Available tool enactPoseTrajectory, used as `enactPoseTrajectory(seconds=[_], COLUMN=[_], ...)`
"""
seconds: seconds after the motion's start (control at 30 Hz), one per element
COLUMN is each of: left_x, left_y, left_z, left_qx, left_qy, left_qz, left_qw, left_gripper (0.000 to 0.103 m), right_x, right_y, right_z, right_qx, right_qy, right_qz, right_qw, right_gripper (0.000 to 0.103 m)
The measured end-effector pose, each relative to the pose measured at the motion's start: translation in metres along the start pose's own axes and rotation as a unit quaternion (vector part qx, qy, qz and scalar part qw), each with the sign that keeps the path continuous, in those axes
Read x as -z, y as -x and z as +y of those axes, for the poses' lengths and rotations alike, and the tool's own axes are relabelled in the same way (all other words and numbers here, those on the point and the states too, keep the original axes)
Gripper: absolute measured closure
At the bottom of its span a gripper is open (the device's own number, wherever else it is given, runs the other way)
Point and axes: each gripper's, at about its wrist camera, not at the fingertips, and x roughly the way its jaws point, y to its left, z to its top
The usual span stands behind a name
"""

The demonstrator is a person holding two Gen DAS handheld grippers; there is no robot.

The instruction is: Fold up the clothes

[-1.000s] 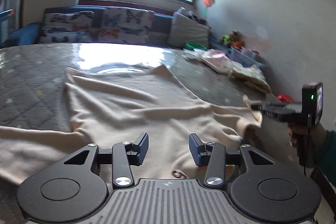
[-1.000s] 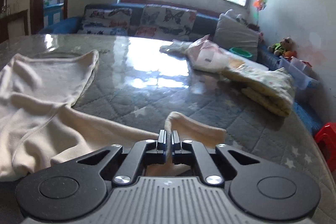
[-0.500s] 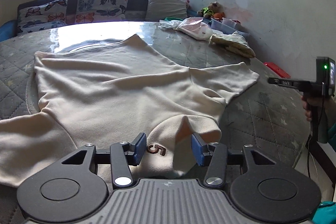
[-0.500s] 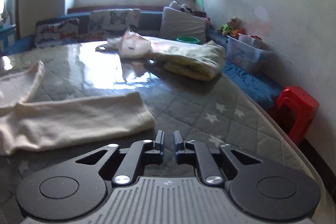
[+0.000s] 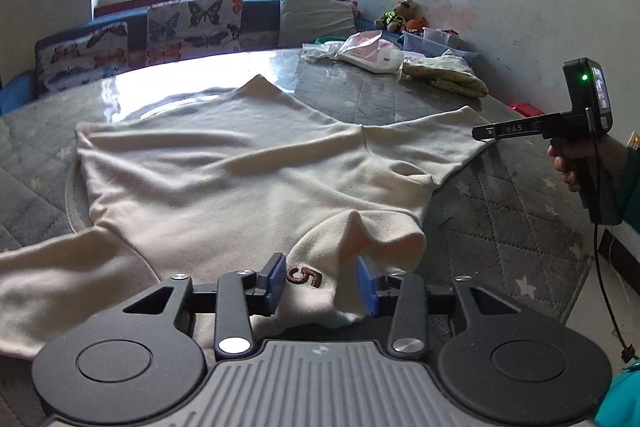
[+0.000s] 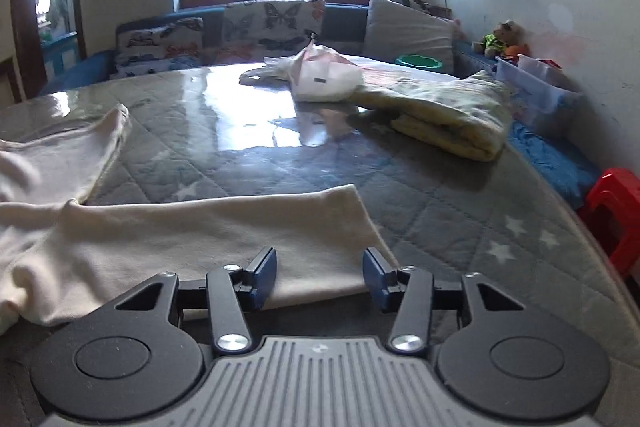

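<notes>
Cream sweater (image 5: 248,163): soft knit, matte, laid flat on the bench (image 5: 500,211) with the body toward the window and both sleeves spread outward. One sleeve runs to the right, its straight cuff end lying near the bench's curved edge; the other trails off to the lower left. The collar (image 5: 360,239) stands up in a rumpled hump at the near edge, beside a small brown embroidered "5" (image 5: 305,275).

Left tongs (image 5: 322,285): blue pads, jaws closing, the collar fabric bunched between them; whether the pads already press on the cloth cannot be told.

Right tongs (image 6: 320,273): blue pads apart and opening, poised over the right sleeve (image 6: 208,231) just short of its cuff, nothing gripped. In the left wrist view they appear side-on, carried by a hand (image 5: 576,163) in a teal sleeve.

Bench cover: grey quilted fabric in diamond stitching with pale stars, under a glossy clear sheet that mirrors the window.

Other goods on the bench, far right: a folded yellow printed blanket (image 6: 448,115) and a crinkled white-and-pink plastic package (image 6: 324,75).

Containers: a clear plastic bin (image 6: 536,83) by the wall, contents too small to tell; a green bowl (image 6: 418,61), contents hidden.

Beyond: butterfly-print cushions (image 6: 272,23), a grey pillow (image 6: 408,27), a red plastic stool (image 6: 612,211).
</notes>
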Motion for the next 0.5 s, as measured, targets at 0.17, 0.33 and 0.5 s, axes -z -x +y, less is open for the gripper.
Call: enactPoseTrajectory(seconds=[0.17, 0.33, 0.5], left_x=[0.001, 0.003, 0.004], left_y=[-0.007, -0.005, 0.003], left_z=[-0.002, -0.003, -0.005], left_qx=[0.000, 0.006, 0.008], left_qy=[-0.019, -0.028, -0.030], left_qz=[0.005, 0.005, -0.002], left_qw=[0.9998, 0.9996, 0.9995], left_gripper=[0.072, 0.096, 0.098], right_x=[-0.005, -0.008, 0.004], right_y=[0.033, 0.071, 0.089], right_z=[0.025, 0.076, 0.137], right_qx=[-0.073, -0.211, -0.303], right_qy=[0.047, 0.111, 0.182], right_qz=[-0.006, -0.018, -0.006], right_qw=[0.996, 0.971, 0.936], right_gripper=[0.056, 0.056, 0.057])
